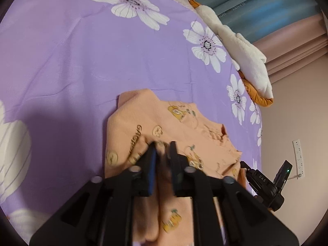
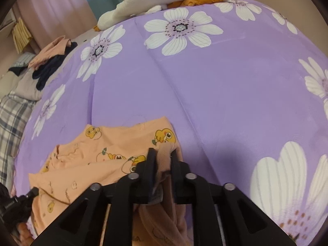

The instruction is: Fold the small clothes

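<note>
While both jaws stand parted, peach garment (image 2: 114, 143) folds lie between.

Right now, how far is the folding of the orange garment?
Done: the orange garment lies doubled over on the purple sheet. In hand: the left gripper and the right gripper each have its cloth between slightly parted jaws. Left: more clothes wait piled at the sheet's far edge.

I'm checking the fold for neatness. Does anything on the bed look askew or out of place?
Yes. The peach cartoon-print garment lies rumpled and crooked on the purple flowered sheet, with uneven edges and creases near its middle. Nothing looks torn or spilled.
</note>
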